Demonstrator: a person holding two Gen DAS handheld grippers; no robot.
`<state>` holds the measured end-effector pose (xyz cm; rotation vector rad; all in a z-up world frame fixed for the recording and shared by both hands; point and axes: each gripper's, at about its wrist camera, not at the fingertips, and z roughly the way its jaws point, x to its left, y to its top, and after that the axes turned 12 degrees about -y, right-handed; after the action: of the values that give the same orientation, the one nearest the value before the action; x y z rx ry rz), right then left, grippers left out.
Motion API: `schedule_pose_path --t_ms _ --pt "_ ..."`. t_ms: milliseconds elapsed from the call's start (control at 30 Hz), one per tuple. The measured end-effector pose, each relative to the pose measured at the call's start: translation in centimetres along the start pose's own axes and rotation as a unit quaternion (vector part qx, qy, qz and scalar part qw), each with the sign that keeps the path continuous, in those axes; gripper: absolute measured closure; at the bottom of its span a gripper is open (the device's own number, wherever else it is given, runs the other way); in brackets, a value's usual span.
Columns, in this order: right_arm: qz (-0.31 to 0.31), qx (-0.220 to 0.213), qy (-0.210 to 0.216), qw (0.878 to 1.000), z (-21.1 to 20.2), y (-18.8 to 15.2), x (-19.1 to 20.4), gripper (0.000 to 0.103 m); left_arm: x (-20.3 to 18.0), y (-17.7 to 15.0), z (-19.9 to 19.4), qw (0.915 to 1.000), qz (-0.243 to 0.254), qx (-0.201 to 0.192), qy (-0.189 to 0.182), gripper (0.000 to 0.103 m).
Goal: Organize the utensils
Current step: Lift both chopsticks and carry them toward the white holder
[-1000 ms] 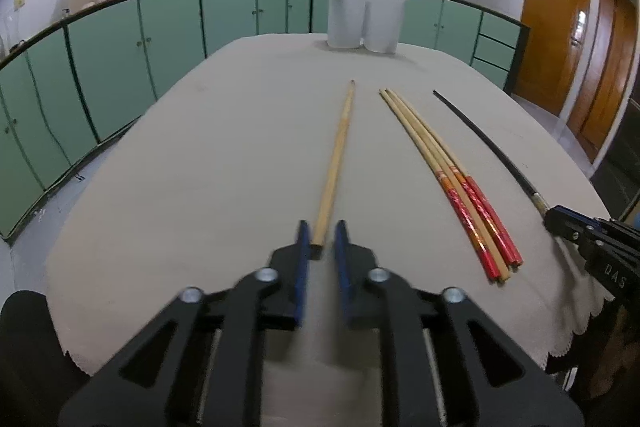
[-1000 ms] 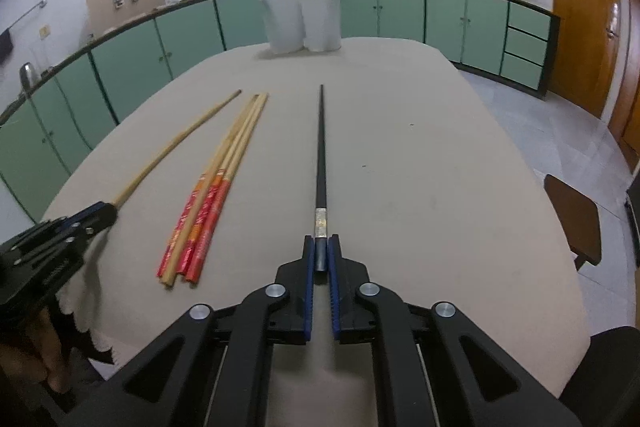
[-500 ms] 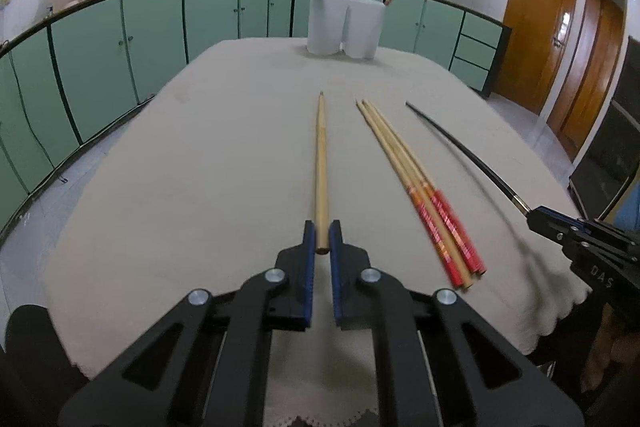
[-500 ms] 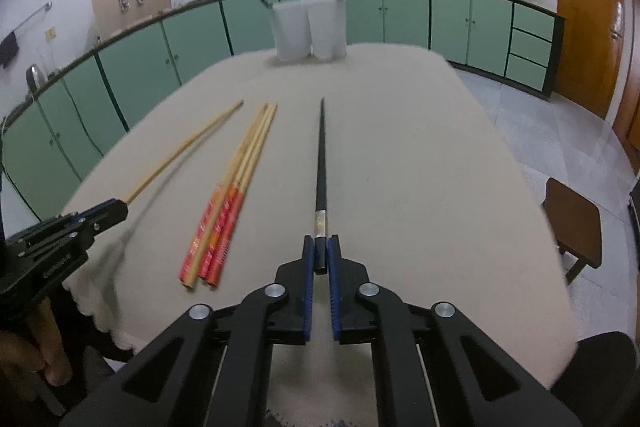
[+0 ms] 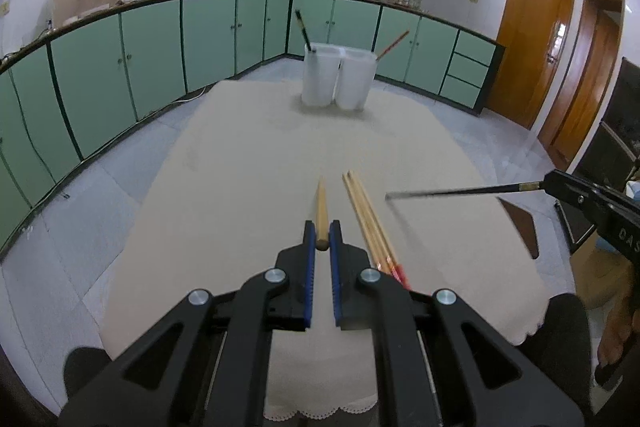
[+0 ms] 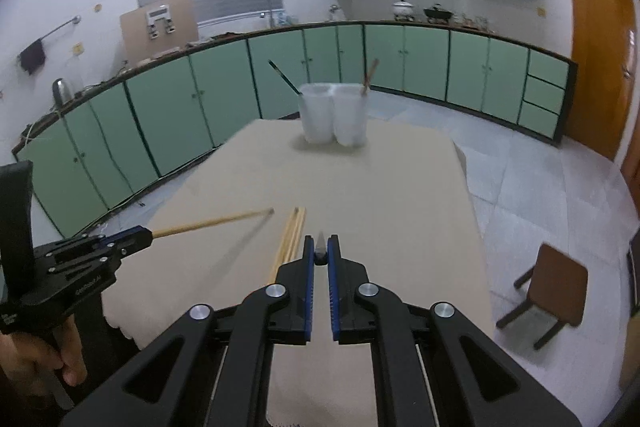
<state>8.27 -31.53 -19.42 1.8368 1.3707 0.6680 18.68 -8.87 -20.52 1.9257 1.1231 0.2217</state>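
Left wrist | twin white holders [image 5: 339, 77] | black chopstick [image 5: 303, 28] left, wooden chopstick [image 5: 394, 43] right

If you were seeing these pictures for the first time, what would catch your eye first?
Each gripper holds one chopstick lifted off the table: the left gripper a pale wooden chopstick, the right gripper a black chopstick. Red-ended chopsticks lie between them on the tablecloth; two white holders stand at the far end.

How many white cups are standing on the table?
2. The left white cup and the right white cup stand side by side at the table's far end, each holding a stick.
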Motion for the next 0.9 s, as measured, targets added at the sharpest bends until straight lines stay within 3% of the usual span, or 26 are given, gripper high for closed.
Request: schedule_pose_path --t_ms 200,433,700,900 --pt "-0.027 0.006 0.009 1.0 0.1 3.8 -0.2 0.096 -0.4 3.5 -1.1 0.9998 0.013 -0.004 -0.012 0.097" --pt "-0.039 0.042 0.028 0.998 2.0 7.0 -0.9 0.097 -1.1 6.6 -1.8 0.999 0.037 -0.004 -0.022 0.097" --pt "-0.046 0.083 0.047 0.994 3.3 10.7 -1.9 0.097 -1.1 10.1 -1.5 0.9977 0.053 0.016 -0.041 0.097" --pt "-0.068 0.082 0.046 0.993 2.3 13.1 -1.5 0.097 -0.8 12.8 -1.4 0.9962 0.053 0.034 -0.061 0.097"
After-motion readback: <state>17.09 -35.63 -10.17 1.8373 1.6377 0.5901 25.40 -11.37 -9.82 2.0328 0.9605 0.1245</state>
